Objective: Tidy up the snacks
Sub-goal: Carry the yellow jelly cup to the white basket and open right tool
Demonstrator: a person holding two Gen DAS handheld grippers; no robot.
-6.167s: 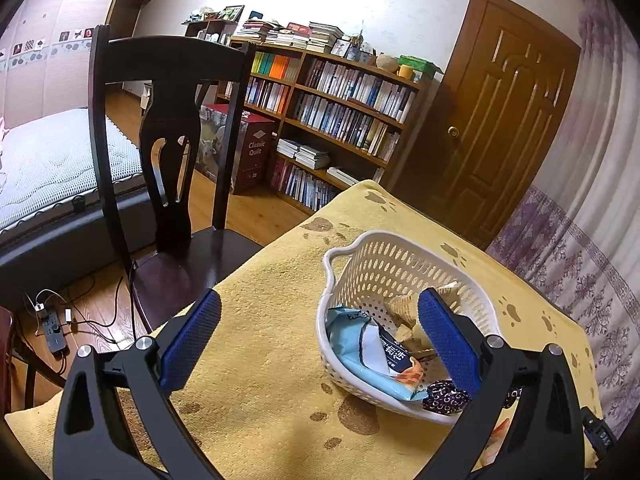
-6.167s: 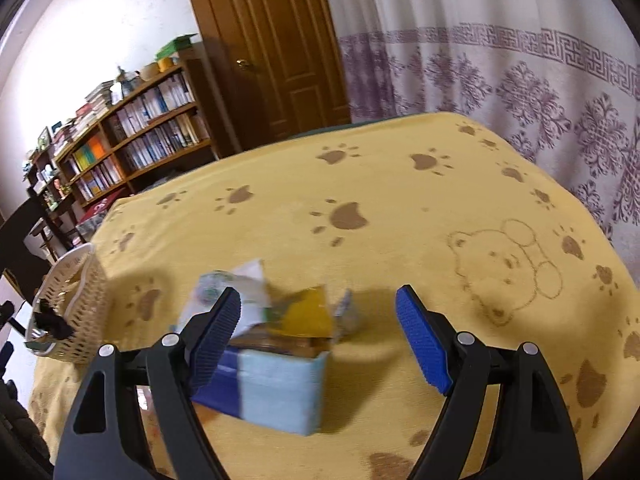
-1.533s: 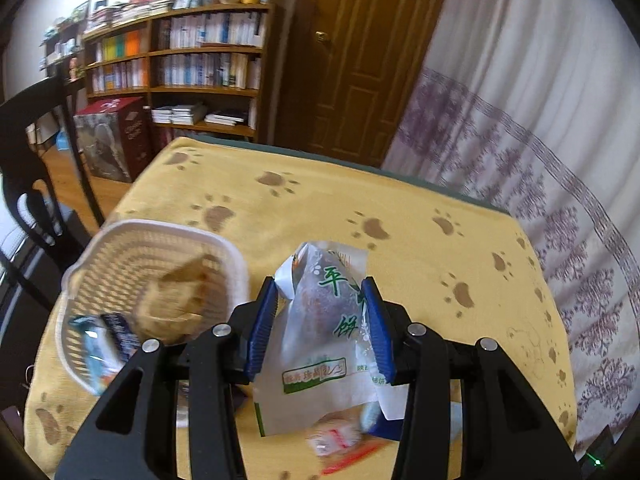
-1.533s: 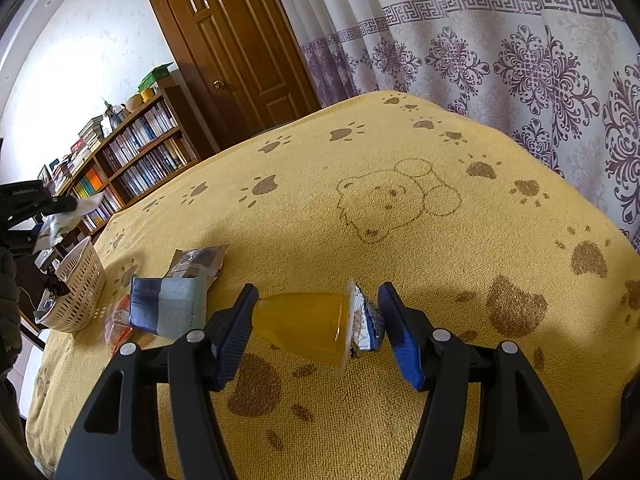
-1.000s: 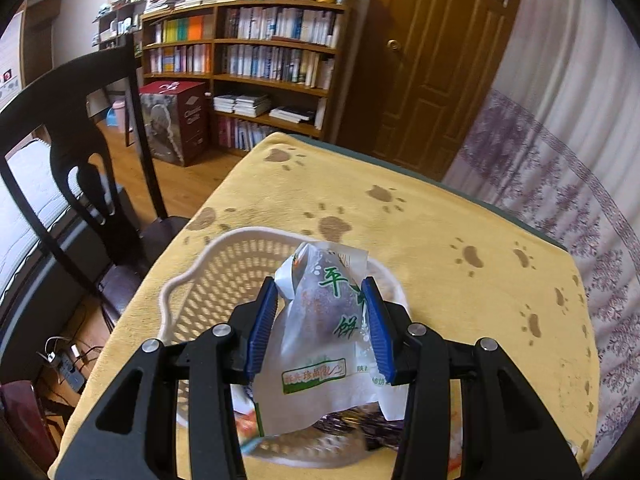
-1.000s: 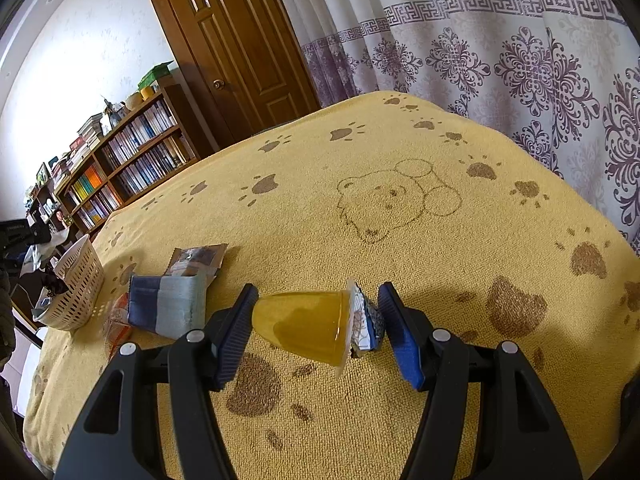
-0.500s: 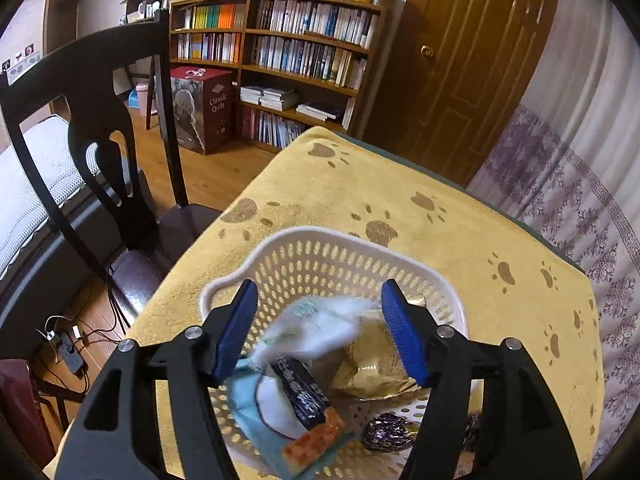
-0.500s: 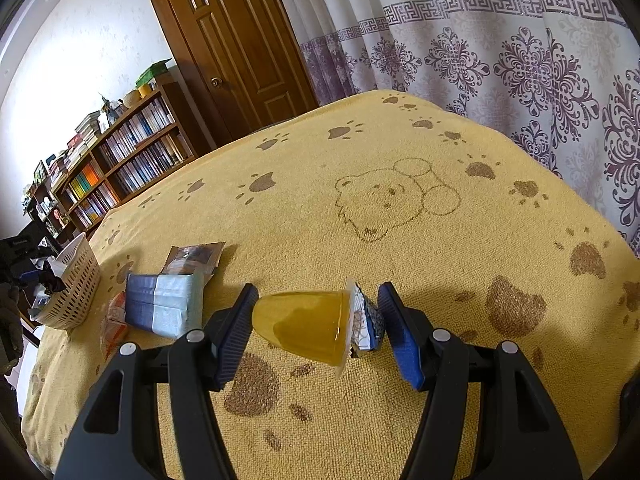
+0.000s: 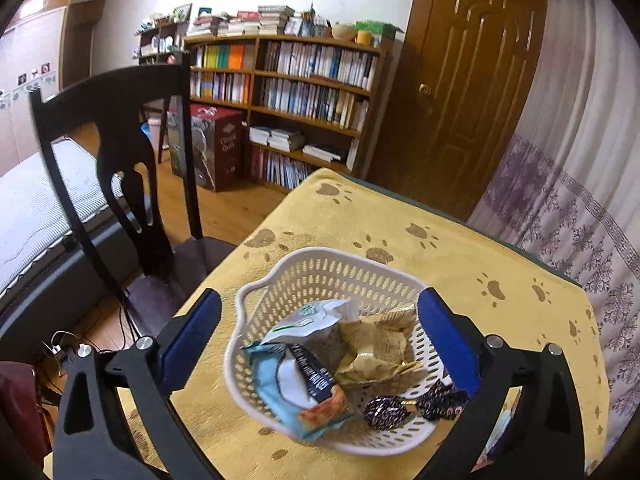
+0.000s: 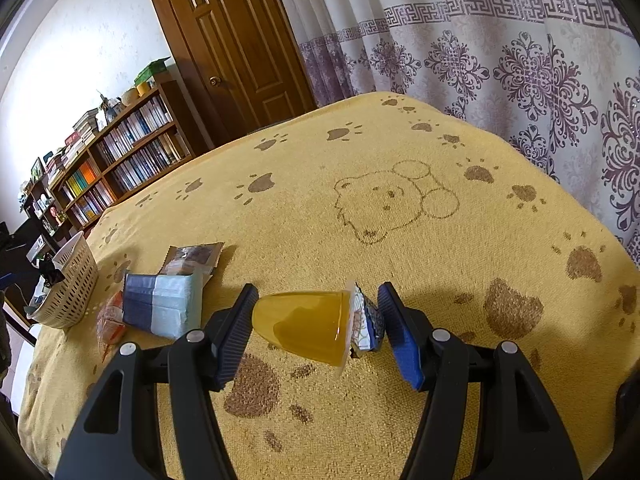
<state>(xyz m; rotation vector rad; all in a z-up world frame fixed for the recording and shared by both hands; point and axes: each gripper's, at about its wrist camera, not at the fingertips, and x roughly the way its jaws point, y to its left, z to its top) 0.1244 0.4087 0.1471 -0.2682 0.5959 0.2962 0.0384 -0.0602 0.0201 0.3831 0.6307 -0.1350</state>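
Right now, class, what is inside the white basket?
The white basket holds a white-and-green packet, a light blue packet, crumpled gold wrappers and dark wrapped sweets. Anything beneath them is covered.

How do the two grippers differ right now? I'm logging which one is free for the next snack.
The left gripper has its fingers spread wide and empty over the white basket; the right gripper is shut on the orange jelly cup. The left hovers above snacks already in the basket; the right holds its cup sideways above the yellow tablecloth. Both have blue pads on black frames.
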